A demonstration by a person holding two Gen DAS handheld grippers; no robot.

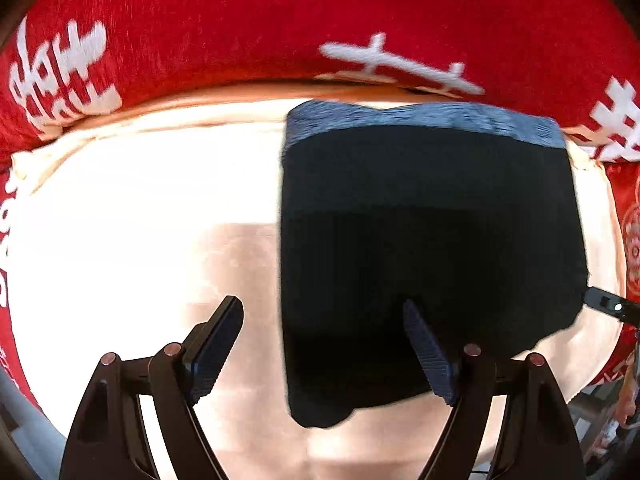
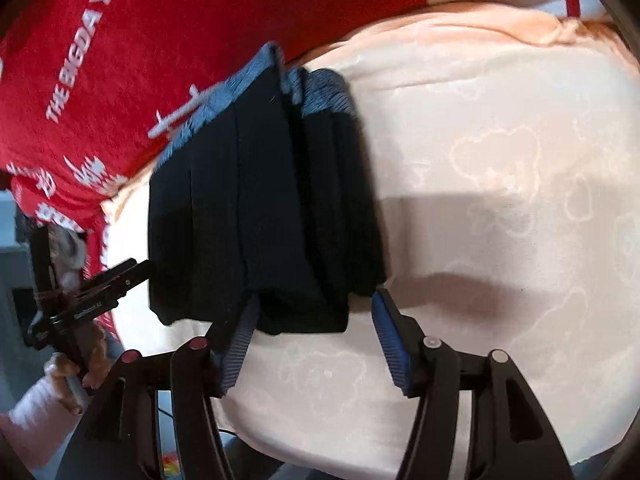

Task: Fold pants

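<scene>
The dark pants [image 1: 432, 240] lie folded in a compact rectangle on the cream blanket [image 1: 140, 208], their grey-blue waistband [image 1: 420, 122] at the far edge. My left gripper [image 1: 326, 308] is open just above the pants' near left edge, its right finger over the cloth. In the right wrist view the pants [image 2: 264, 216] show stacked folded layers. My right gripper [image 2: 316, 304] is open at the pants' near edge, holding nothing. The left gripper [image 2: 132, 272] shows at the left of the pants, and the right gripper's tip [image 1: 608, 304] shows at their right edge.
A red blanket with white lettering [image 1: 280, 20] lies behind and around the cream blanket [image 2: 500, 200]. A person's hand [image 2: 68, 368] holds the left gripper at the bed's edge. The bed edge runs along the lower right [image 1: 592, 400].
</scene>
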